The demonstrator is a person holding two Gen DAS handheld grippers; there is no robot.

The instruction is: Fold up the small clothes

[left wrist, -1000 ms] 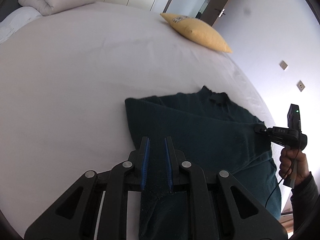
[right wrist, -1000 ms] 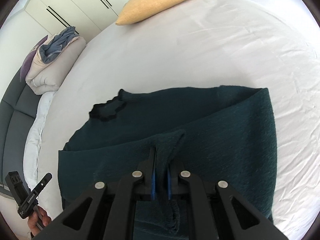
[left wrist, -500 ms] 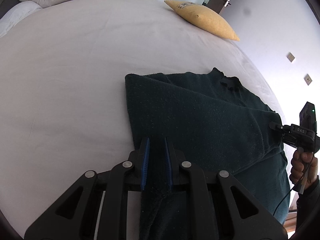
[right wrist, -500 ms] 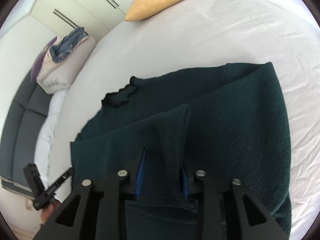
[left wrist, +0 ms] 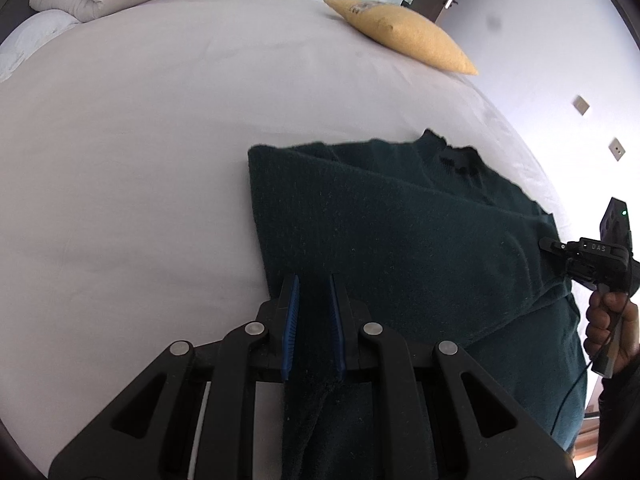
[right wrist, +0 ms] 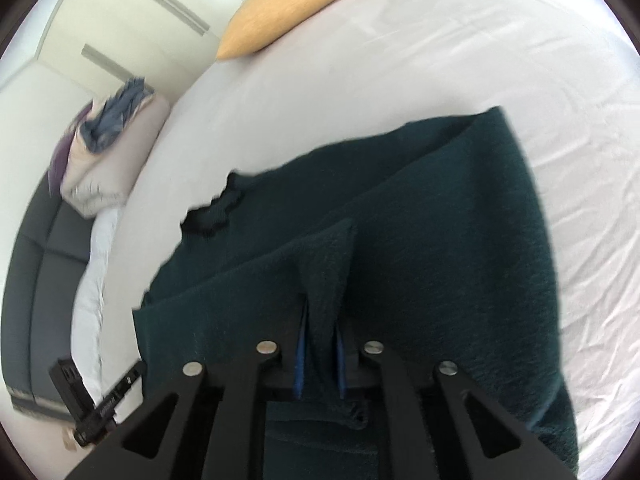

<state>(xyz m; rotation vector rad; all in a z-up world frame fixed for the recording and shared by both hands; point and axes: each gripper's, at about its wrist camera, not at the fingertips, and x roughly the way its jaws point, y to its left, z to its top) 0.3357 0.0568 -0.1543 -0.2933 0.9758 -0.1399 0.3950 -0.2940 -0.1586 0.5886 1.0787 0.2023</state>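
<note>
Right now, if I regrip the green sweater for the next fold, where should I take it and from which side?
Probably the near hem corners of the green sweater, coming in low from the near bed edge. The fabric lies flat with the collar far away, and both left gripper and right gripper already pinch near folds.

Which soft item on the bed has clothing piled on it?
The folded beige duvet by the headboard, with blue clothing on top; the yellow pillow is bare.

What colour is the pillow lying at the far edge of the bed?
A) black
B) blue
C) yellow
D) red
C, the pillow at the far edge of the white bed, beyond the dark green sweater, is plainly yellow in both wrist views.
</note>
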